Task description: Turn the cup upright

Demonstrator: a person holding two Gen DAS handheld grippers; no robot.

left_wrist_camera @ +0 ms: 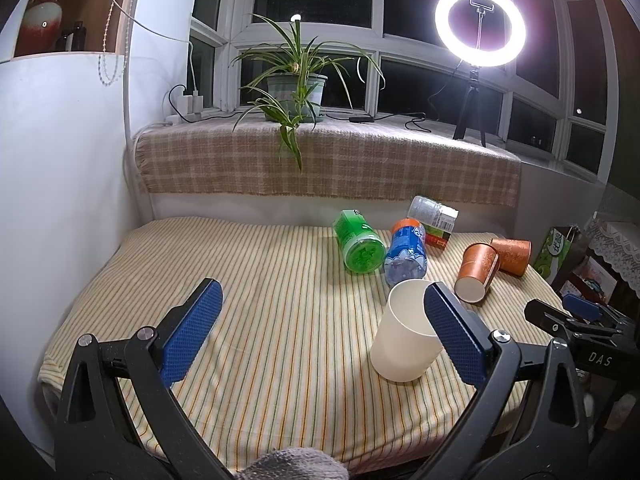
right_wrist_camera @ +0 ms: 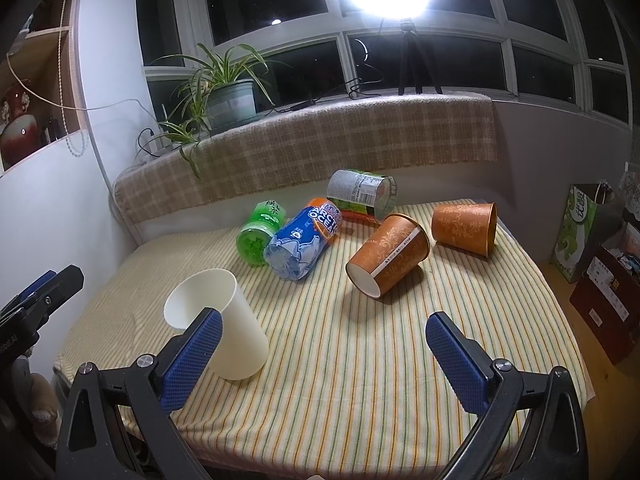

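A cream paper cup (left_wrist_camera: 404, 334) stands upright on the striped tablecloth (left_wrist_camera: 280, 300), mouth up; it also shows in the right wrist view (right_wrist_camera: 228, 324). My left gripper (left_wrist_camera: 320, 332) is open, its right finger (left_wrist_camera: 456, 336) just in front of the cup's right side. My right gripper (right_wrist_camera: 324, 360) is open and empty, its left finger (right_wrist_camera: 192, 360) in front of the cup's near side. Two orange paper cups lie on their sides: one (right_wrist_camera: 388, 258) near the middle, one (right_wrist_camera: 466, 228) behind it at the right.
A green bottle (right_wrist_camera: 260, 232), a blue bottle (right_wrist_camera: 304, 244) and a clear labelled bottle (right_wrist_camera: 360, 192) lie on their sides at the back of the table. Behind is a plaid-covered sill (right_wrist_camera: 320, 152) with a potted plant (right_wrist_camera: 228, 100) and a ring light (left_wrist_camera: 480, 24). Bags and boxes (right_wrist_camera: 600, 264) stand on the floor at right.
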